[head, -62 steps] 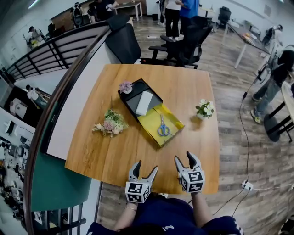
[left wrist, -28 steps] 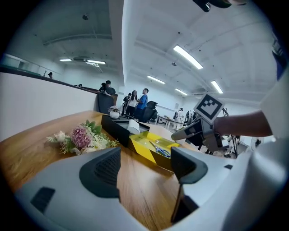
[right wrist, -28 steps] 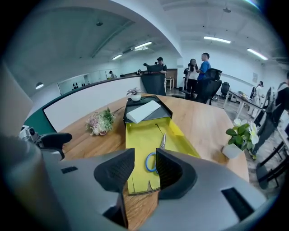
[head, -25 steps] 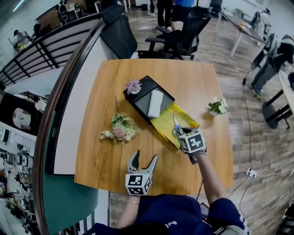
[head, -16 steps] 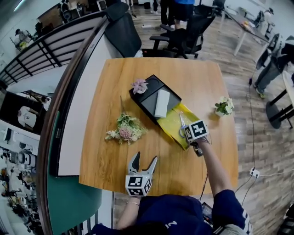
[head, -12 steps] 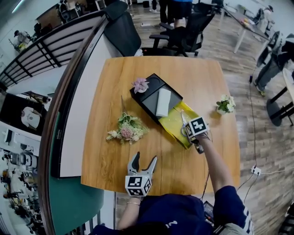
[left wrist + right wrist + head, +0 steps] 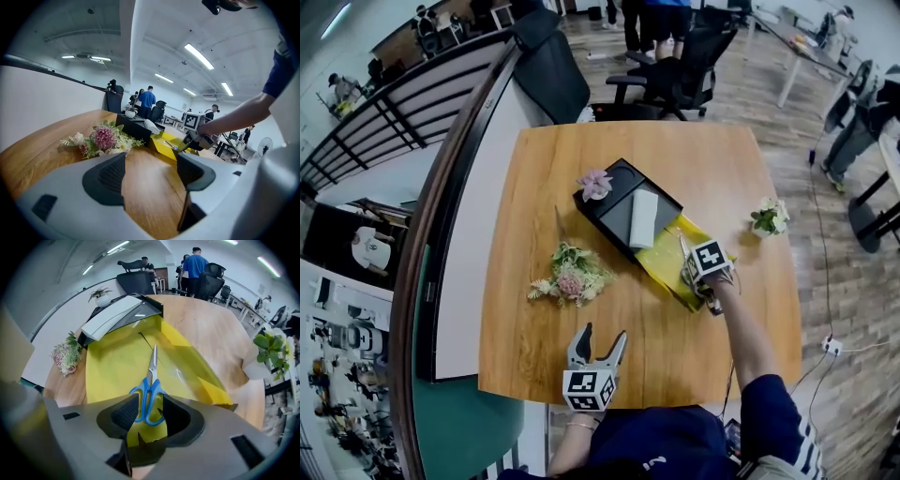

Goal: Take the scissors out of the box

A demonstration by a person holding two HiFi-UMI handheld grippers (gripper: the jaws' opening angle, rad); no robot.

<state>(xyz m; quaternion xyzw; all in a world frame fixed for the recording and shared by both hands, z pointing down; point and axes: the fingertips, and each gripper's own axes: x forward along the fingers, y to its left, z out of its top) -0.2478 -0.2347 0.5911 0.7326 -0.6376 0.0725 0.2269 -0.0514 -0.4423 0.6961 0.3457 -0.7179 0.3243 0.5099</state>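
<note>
Right gripper (image 7: 150, 413): jaws about half spread, pointing steeply down and straddling the two finger loops of the blue-handled steel scissors (image 7: 151, 380). The pads sit just beside the loops, one on each side. Can't tell if they touch.

Scissors lie flat on the yellow-lined open half of the box (image 7: 108, 366), not lifted. Blades point away from the gripper toward the black tray half (image 7: 628, 171).

The tray holds a white oblong pack (image 7: 643, 218), and a pink fabric flower (image 7: 597, 184) sits on its far corner.

Left gripper (image 7: 150, 176): jaws wide apart with nothing between them. It hangs over the near edge of the round-cornered wooden table (image 7: 675, 155), well apart from the box.

A loose bunch of dried flowers (image 7: 572, 278) lies left of the box. A small white-flowered pot plant (image 7: 769, 217) stands near the table's right edge.

Only print in view is the black-and-white square patterns on the marker cubes (image 7: 709, 260).
</note>
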